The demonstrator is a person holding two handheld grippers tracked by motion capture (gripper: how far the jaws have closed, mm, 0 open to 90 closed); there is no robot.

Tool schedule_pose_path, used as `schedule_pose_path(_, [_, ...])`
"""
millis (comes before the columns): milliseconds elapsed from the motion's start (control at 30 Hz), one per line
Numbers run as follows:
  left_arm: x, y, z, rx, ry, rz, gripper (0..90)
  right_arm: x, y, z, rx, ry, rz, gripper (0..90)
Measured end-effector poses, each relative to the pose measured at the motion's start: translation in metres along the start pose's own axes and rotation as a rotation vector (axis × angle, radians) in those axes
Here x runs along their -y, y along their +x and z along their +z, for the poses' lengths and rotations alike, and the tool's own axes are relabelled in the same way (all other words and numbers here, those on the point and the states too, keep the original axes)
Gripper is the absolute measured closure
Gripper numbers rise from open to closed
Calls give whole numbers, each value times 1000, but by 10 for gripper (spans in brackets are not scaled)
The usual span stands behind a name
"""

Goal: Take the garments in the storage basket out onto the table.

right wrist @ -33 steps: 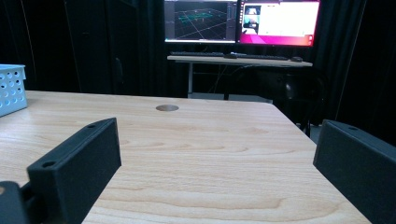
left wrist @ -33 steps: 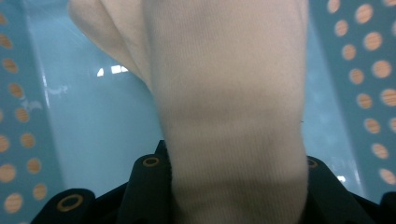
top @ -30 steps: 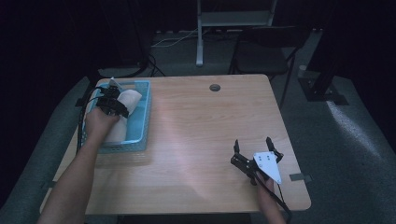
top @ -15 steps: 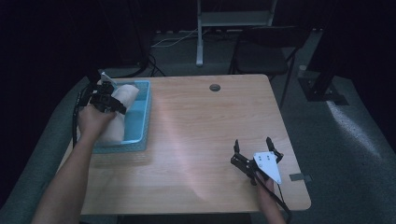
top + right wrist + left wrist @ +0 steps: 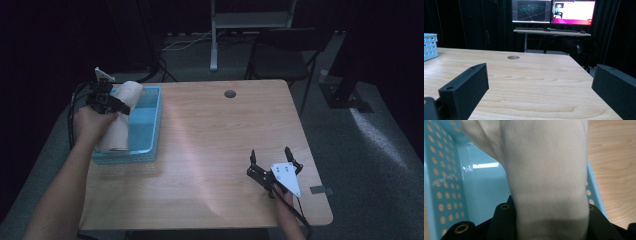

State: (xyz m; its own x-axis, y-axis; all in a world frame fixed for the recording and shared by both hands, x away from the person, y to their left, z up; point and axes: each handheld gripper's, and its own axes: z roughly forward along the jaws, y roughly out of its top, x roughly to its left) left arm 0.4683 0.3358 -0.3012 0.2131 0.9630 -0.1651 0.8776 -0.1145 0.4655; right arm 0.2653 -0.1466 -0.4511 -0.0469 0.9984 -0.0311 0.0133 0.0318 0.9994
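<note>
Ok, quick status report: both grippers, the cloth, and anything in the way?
Left gripper shut on the beige cloth, above the blue basket. Right gripper open, empty, low over the table. Nothing in the way.

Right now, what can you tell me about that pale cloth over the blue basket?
The cream cloth is a soft, finely ribbed knit, bunched into a thick roll. The left gripper is clamped on it, black jaws on either side, holding it part-raised over the perforated blue plastic basket; its lower end hangs down into the basket.
</note>
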Motion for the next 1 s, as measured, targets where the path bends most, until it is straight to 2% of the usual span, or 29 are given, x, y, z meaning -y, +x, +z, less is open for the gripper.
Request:
schedule_pose_path(267, [-4,-2,-14,15,-26,-8,644,0,0,0,-1,0,-3,1])
schedule_pose_path(400, [-6,-4,-23,52,-45,-21,644,0,0,0,0,1,-2,1])
schedule_pose_path(467, [-6,-5,-24,58,-43,-22,644,0,0,0,0,1,-2,1])
schedule_pose_path(600, [-9,-10,-25,97,-45,-24,644,0,0,0,0,1,-2,1])
schedule_pose_path(733, [-12,-17,-25,77,-61,-13,643,0,0,0,0,1,-1,1])
schedule_pose_path(867, [-14,-19,-23,90,-64,-33,643,0,0,0,-4,-3,-6,1])
schedule_pose_path(1000, [-17,-28,-23,99,-64,-20,644,0,0,0,-3,-1,-4,1])
